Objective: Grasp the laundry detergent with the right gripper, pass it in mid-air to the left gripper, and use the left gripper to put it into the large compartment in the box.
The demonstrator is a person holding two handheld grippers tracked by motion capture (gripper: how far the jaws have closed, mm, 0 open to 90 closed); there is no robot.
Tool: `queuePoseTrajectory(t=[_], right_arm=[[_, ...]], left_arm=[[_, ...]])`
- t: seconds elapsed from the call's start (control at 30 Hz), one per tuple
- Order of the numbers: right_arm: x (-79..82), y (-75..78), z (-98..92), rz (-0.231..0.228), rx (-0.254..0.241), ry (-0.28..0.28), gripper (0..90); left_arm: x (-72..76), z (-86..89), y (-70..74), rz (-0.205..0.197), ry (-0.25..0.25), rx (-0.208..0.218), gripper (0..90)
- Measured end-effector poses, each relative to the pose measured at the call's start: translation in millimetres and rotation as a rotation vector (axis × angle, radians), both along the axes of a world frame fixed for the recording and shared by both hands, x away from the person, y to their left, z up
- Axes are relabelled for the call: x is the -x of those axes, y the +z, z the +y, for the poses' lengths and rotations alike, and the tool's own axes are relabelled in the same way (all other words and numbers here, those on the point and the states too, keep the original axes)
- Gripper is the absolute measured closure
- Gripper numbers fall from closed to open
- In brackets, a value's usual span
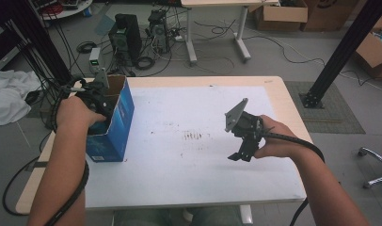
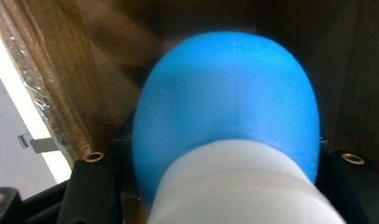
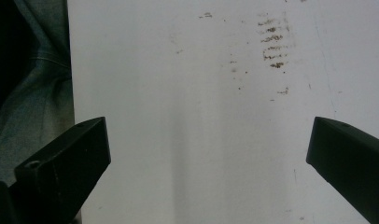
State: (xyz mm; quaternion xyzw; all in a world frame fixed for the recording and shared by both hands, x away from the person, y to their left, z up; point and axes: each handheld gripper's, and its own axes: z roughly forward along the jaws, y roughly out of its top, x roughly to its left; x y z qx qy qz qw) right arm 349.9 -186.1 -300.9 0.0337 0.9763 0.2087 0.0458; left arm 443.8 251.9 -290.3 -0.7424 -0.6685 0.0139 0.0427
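Forearms come in from the bottom of the high view, one on each side. At the left edge of the table, the left gripper reaches down into the open top of a blue cardboard box, which stands upright on the white tabletop. Its jaws are hidden inside the box here. Well apart to the right, the right gripper hangs just above the bare white surface, held in the right hand, with its grey plate tilted up toward the far side. Faint brown smudges mark the table between the box and that gripper.

Seen from the left gripper view, a blue and white egg-shaped thing sits right against the lens, blue dome up and white part below. The black jaws are clenched on it from both sides, and the brown inner walls of the box surround it.

Over in the right gripper view, the two black jaws stand wide apart with nothing between them, above the white tabletop with the smudges farther off.
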Motion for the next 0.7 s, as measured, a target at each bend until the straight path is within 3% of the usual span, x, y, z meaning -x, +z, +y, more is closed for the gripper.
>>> queuePoseTrajectory(t=[0.4, 0.7], right_arm=[[1.5, 2.0, 0.7, -0.003, -0.004, 0.001, 0.0], [1.4, 2.6, 4.3, -0.004, -0.008, 0.009, 0.0]], left_arm=[[2.9, -1.1, 0.3, -0.012, 0.009, 0.001, 38.0], [4.8, -3.6, 6.4, -0.015, -0.012, 0.011, 30.7]])
